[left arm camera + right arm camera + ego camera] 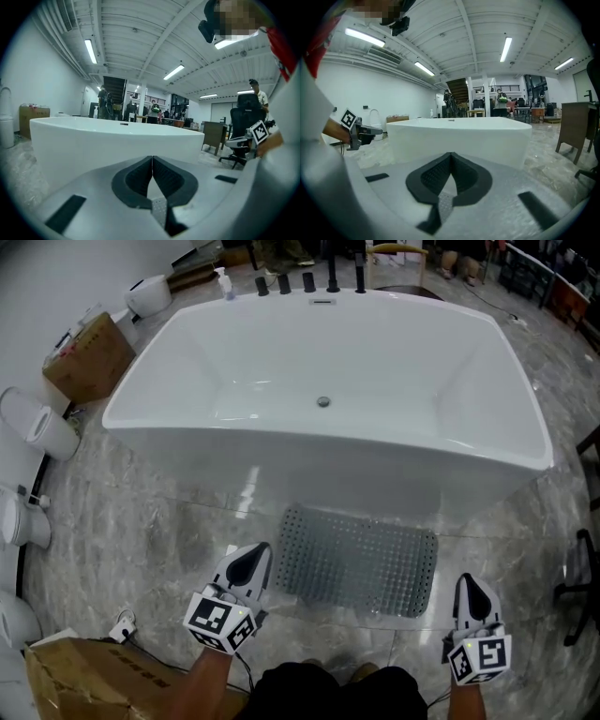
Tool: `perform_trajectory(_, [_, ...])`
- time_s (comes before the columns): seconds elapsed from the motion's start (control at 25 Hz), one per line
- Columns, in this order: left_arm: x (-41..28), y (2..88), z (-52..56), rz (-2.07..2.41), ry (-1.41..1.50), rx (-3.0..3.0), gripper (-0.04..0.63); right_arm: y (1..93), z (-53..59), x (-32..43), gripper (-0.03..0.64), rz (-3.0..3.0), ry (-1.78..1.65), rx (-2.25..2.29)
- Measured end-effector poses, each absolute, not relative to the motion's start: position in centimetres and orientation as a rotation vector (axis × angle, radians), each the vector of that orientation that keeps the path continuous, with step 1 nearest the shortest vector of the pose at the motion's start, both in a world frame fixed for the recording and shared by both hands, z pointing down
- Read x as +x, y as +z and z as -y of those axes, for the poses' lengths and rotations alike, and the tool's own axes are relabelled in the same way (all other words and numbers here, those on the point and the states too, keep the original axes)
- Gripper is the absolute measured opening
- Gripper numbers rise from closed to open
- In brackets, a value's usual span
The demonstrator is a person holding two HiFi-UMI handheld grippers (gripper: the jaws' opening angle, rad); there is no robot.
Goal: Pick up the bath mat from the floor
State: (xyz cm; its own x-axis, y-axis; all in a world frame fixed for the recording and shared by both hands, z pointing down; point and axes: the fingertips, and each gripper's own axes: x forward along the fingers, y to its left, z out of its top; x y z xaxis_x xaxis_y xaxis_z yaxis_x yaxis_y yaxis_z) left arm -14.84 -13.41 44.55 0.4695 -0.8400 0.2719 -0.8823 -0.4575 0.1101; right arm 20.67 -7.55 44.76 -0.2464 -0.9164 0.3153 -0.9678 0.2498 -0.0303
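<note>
**While the bath mat (pixel 361 561) is lying untouched on the floor (pixel 122 521), both tools are hanging clenched and empty**

Since neither tool is gripping anything, the task is sitting at its very start. At the far left, a cardboard box (pixel 89 357) is standing by the wall, well apart from the action. The left tool (pixel 249 566) is hovering over the marble floor just beside the mat's left edge. Its jaws are pressing together with nothing between them, and its own view is looking level at the white bathtub (pixel 93 140) rather than down at the mat. In the middle, the grey perforated bath mat is lying flat on the floor, just beside the foot of the bathtub, showing no lifted corner or fold. To the right, the right tool (pixel 472 594) is hovering near the mat's near right corner, likewise clenched on nothing and pointing toward the bathtub.

No step is looking done. As I am judging it, everything is remaining: opening a tool, lowering it to a mat edge, pinching that edge, and lifting the mat clear of the floor. The mat is looking thin and floppy, so working a jaw under its edge is probably going to be the fiddly part.
</note>
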Motion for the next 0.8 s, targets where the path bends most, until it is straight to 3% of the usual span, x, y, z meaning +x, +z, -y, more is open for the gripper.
perform_trajectory(0.8, [-17.4,64.0,16.1,1.482,0.398,2.388,0.011,61.9,10.0,23.5,0.003,2.216,0.340,1.748])
